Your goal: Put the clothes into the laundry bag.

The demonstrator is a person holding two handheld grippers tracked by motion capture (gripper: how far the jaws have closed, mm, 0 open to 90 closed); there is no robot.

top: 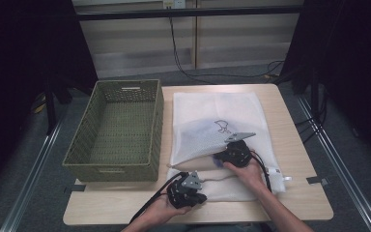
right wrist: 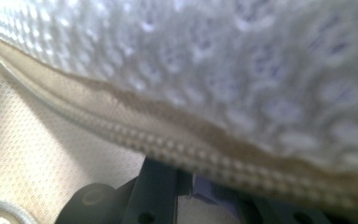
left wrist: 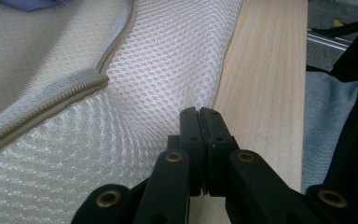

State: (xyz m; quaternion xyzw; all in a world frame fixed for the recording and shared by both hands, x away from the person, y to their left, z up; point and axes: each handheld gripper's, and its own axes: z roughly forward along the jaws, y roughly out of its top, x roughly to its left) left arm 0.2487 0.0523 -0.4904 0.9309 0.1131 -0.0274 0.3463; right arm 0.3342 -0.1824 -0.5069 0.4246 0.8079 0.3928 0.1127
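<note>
My left tool point(left wrist: 199, 116) pinches the near edge of the white mesh bag point(top: 217, 113), which lies on the pale wooden counter point(top: 294, 145) beside a green basket point(top: 116, 128). My right tool point(top: 222, 157) sits under the raised flap, its opening hidden; grey floor lies around.

high view: overhead, faces forward-down | gripper views: close on mesh bag point(left wrist: 158, 70) | shared: bag zipper point(right wrist: 135, 135)

right gripper point(right wrist: 200, 186) fingertips hidden under blurred mesh bag point(right wrist: 242, 70) flap and zipper point(right wrist: 168, 140), grip unreadable; purple item point(top: 217, 161) mostly covered inside.
</note>
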